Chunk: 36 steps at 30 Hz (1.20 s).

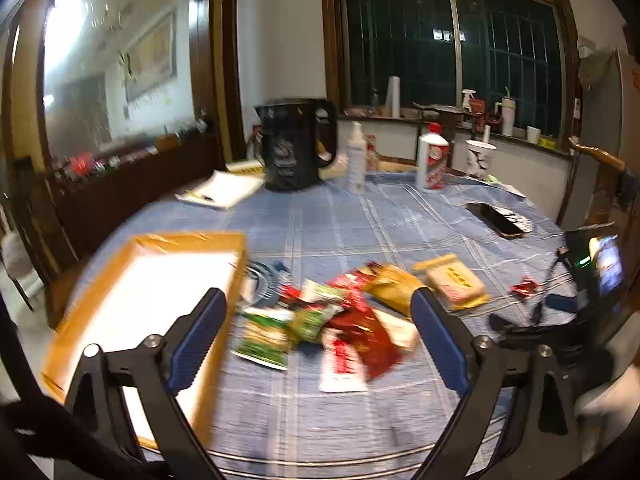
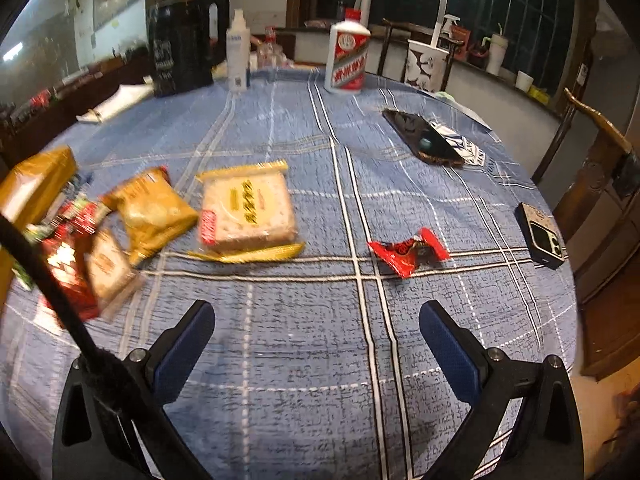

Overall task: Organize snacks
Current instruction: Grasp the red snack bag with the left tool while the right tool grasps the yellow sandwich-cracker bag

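Snack packets (image 1: 340,320) lie heaped on the blue checked tablecloth (image 1: 320,232) in the left wrist view, just beside an orange-rimmed tray (image 1: 140,264) with a bare white floor, which looks meant to receive them. The left gripper (image 1: 318,336) hangs above the heap with its jaws spread wide and nothing between the blue pads, seemingly ready for a pick. At the heap's right edge lie a yellow bag (image 1: 390,284) and a clear-wrapped bread packet (image 1: 452,280); a small red wrapper (image 1: 524,286) sits apart near the other tool. Motion blur leaves every label here unreadable. At the back stand a black kettle (image 1: 296,148), a white spray bottle (image 1: 356,156) and a white liquor bottle (image 1: 432,160), apparently set clear of the work. In the right wrist view the right gripper (image 2: 318,344) is likewise spread wide and empty over bare cloth. The bread packet (image 2: 248,212) lies ahead to its left, with yellow-and-black characters too smeared to read and a red tag at one corner. The yellow bag (image 2: 152,212) touches the red and green packets (image 2: 76,240) beyond it. The red wrapper (image 2: 408,252) lies alone, nearest this gripper, so probably its target. The liquor bottle (image 2: 348,56) bears a red diagonal band with white characters that I cannot make out. Two phones (image 2: 424,138) (image 2: 542,238) rest towards the right rim.
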Tool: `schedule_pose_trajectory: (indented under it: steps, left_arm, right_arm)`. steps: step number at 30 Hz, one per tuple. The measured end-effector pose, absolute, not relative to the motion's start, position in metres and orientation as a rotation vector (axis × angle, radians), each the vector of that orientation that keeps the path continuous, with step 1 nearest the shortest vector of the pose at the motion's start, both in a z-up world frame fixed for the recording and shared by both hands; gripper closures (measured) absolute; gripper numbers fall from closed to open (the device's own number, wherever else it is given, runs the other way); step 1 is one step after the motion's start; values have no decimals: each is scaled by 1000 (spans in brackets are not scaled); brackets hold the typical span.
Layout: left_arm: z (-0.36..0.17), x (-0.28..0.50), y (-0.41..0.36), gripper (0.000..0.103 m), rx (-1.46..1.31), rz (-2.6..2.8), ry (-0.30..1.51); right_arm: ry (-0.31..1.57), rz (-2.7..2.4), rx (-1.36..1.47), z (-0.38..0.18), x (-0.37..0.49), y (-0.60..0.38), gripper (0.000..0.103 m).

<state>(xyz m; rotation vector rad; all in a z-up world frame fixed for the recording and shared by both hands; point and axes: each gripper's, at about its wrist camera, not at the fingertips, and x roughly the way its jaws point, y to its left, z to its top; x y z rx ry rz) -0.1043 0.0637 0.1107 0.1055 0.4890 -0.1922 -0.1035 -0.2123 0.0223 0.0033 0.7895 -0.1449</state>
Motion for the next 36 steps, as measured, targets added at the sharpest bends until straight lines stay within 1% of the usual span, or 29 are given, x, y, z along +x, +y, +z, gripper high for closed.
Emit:
schedule_pose_trajectory:
  steps: [2, 4, 5, 6, 7, 8, 9, 10, 14, 19, 23, 30, 31, 35, 36]
  left_arm:
    - [108, -95, 74, 8, 104, -182, 521]
    - [99, -84, 88, 8, 82, -185, 593]
    - [93, -77, 95, 12, 56, -205, 633]
    - [91, -78, 99, 15, 37, -224, 649]
    - [85, -77, 103, 24, 16, -259, 681]
    - [81, -76, 105, 34, 6, -287, 704]
    - [78, -74, 104, 37, 0, -314, 723]
    - [74, -76, 102, 38, -3, -333, 735]
    - [66, -76, 95, 38, -39, -384, 770]
    - [58, -66, 85, 38, -111, -458, 841]
    - [50, -55, 61, 38, -103, -498, 881]
    - [41, -34, 37, 38, -97, -526, 919]
    - [39, -31, 34, 40, -92, -522, 923]
    - [32, -25, 33, 54, -103, -515, 950]
    - [31, -24, 34, 55, -109, -513, 952]
  right_arm:
    - [780, -80, 63, 28, -104, -216, 5]
    - [791, 58, 169, 31, -100, -221, 13]
    - [801, 118, 217, 30, -96, -221, 15]
    - [812, 174, 259, 28, -92, -222, 21]
    - [826, 221, 290, 25, -88, -220, 26]
    - [835, 242, 298, 23, -85, -216, 28]
    - [844, 264, 296, 21, -81, -212, 31]
    - [852, 293, 286, 20, -77, -205, 34]
    - [853, 371, 246, 24, -71, -175, 42]
    - [802, 327, 66, 40, -47, -150, 42]
    - [836, 371, -21, 33, -18, -137, 42]
    - [868, 400, -43, 22, 3, -138, 41]
    - [867, 402, -39, 21, 4, -140, 41]
    - [881, 391, -50, 15, 9, -141, 41]
    - [883, 386, -53, 14, 10, -141, 40]
